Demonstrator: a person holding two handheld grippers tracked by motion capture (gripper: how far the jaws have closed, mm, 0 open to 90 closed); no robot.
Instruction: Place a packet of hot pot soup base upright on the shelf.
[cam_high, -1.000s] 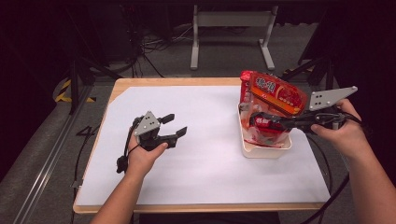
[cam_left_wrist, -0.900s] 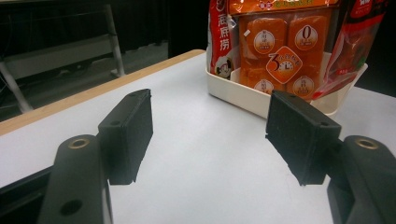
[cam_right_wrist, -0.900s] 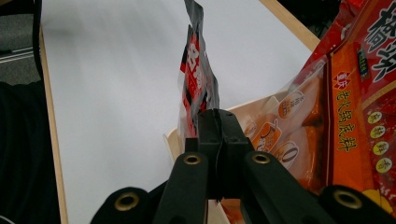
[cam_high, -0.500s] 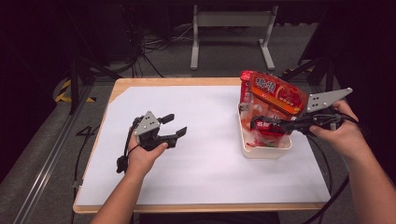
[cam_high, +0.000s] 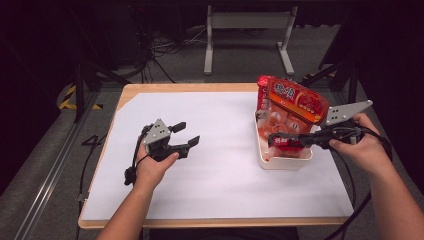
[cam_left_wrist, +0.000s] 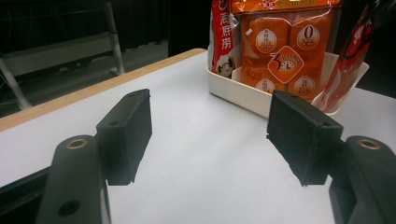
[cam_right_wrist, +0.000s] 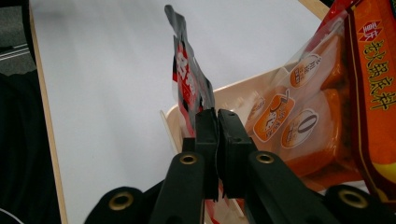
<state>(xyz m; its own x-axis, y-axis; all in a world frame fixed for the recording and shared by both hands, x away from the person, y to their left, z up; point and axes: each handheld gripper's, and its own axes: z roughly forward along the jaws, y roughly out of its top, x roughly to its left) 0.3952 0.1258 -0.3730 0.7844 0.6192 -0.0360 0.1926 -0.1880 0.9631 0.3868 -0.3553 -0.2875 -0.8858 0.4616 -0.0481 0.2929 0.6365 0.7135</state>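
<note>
While the person's left hand (cam_high: 152, 167) rests on the white sheet (cam_high: 220, 175) toward the desk's (cam_high: 131, 91) left edge, the left tongs (cam_high: 186, 135) point toward the right side with their jaws set wide apart, nothing between them. From the left gripper view the two black jaws stand clear of each other above the bare sheet, with the cream tray (cam_left_wrist: 243, 93) beyond them.

That tray (cam_high: 285, 162) sits near the desk's right edge, about midway between the front and back edges. A large orange snack bag (cam_high: 295, 102) stands tilted in it, leaning toward the back right corner, its upper part rising above the tray rim.

At the tray's front end, the right tongs (cam_high: 272, 137) come in from the right edge, held by the person's right hand (cam_high: 362, 147). Their jaws are pressed together on the edge of a small red and black packet (cam_right_wrist: 189, 88), which in the right gripper view stands up out of the jaws at the tray's rim, just beside the orange bag (cam_right_wrist: 327, 121).
</note>
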